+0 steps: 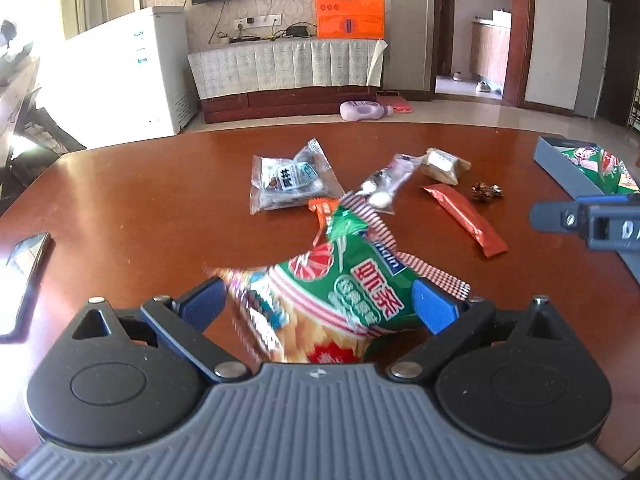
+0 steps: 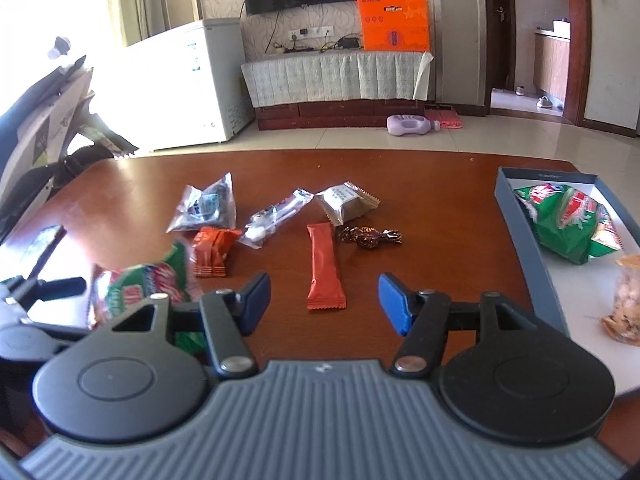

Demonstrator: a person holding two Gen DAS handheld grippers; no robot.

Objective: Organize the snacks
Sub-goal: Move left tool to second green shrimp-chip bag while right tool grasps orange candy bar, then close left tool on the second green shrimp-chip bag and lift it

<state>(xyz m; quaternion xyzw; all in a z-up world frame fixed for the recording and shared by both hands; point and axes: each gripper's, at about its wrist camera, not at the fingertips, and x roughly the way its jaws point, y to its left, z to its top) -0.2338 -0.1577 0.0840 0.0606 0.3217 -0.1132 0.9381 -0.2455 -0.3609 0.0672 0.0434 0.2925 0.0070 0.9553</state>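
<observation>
My left gripper (image 1: 320, 304) is shut on a green shrimp-chip bag (image 1: 340, 292) and holds it above the brown table (image 1: 140, 208); the bag also shows blurred in the right wrist view (image 2: 140, 284). My right gripper (image 2: 324, 300) is open and empty, just above a long orange snack stick (image 2: 325, 266). Loose on the table lie a clear dark-filled packet (image 2: 208, 206), a small orange packet (image 2: 212, 250), a slim clear packet (image 2: 276, 214), a tan packet (image 2: 346, 202) and a dark wrapped candy (image 2: 370, 236). A grey tray (image 2: 516, 216) at the right holds another green bag (image 2: 568, 222) and a peanut pouch (image 2: 626, 300).
A phone (image 1: 24, 276) lies at the table's left edge. Beyond the table are a white freezer (image 2: 188, 84), a TV stand with an orange box (image 2: 394, 22), and a purple bottle (image 2: 412, 124) on the floor.
</observation>
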